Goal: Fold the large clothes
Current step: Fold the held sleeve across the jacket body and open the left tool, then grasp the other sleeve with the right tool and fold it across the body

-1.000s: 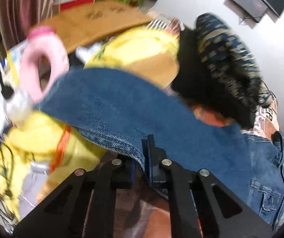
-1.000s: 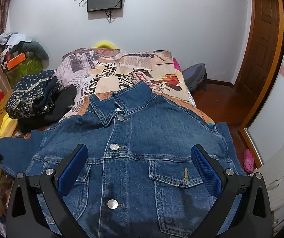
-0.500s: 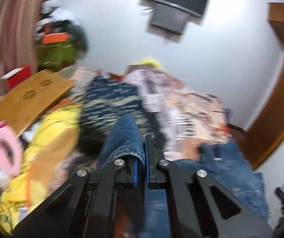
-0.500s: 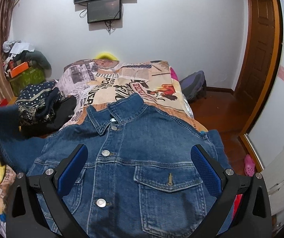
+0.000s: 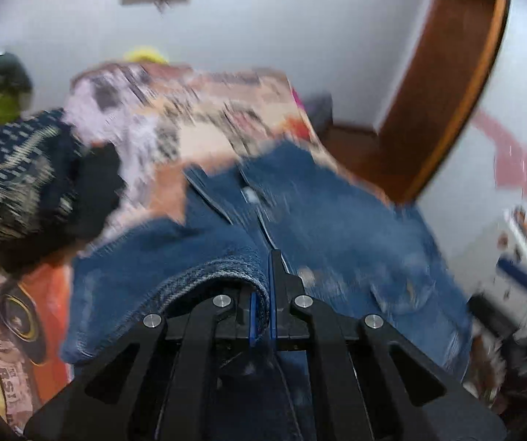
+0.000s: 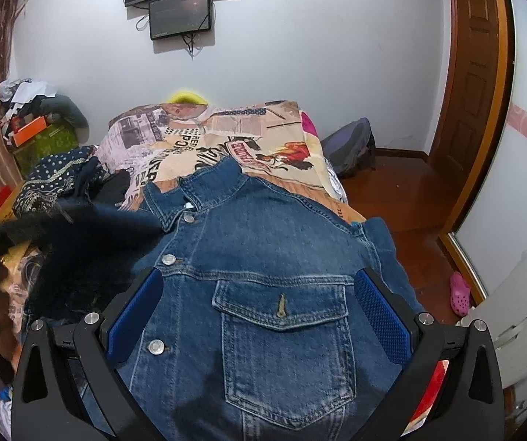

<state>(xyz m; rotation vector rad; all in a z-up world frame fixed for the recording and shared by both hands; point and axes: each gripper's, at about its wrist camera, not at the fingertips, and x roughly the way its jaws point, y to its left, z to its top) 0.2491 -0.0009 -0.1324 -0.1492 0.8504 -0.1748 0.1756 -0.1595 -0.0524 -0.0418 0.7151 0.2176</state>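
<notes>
A blue denim jacket (image 6: 263,257) lies front up on the bed, collar toward the far wall. My left gripper (image 5: 261,316) is shut on the end of the jacket's left sleeve (image 5: 204,279), which arches up from the jacket body (image 5: 355,242). In the right wrist view that raised sleeve (image 6: 90,253) shows as a dark blur over the jacket's left side. My right gripper (image 6: 260,316) hovers open above the chest pocket (image 6: 285,334), with nothing between its blue pads (image 6: 381,316).
The bed has a newspaper-print cover (image 6: 226,139). A pile of dark clothes (image 6: 61,180) lies on its left side. Clutter (image 6: 35,117) stands at the far left, a backpack (image 6: 351,147) on the wooden floor at right, near a door (image 6: 476,73).
My left gripper has swung right and upward with the sleeve, from the bed's cluttered left side toward the jacket body. The right gripper has drifted slightly forward over the jacket and stays open.
</notes>
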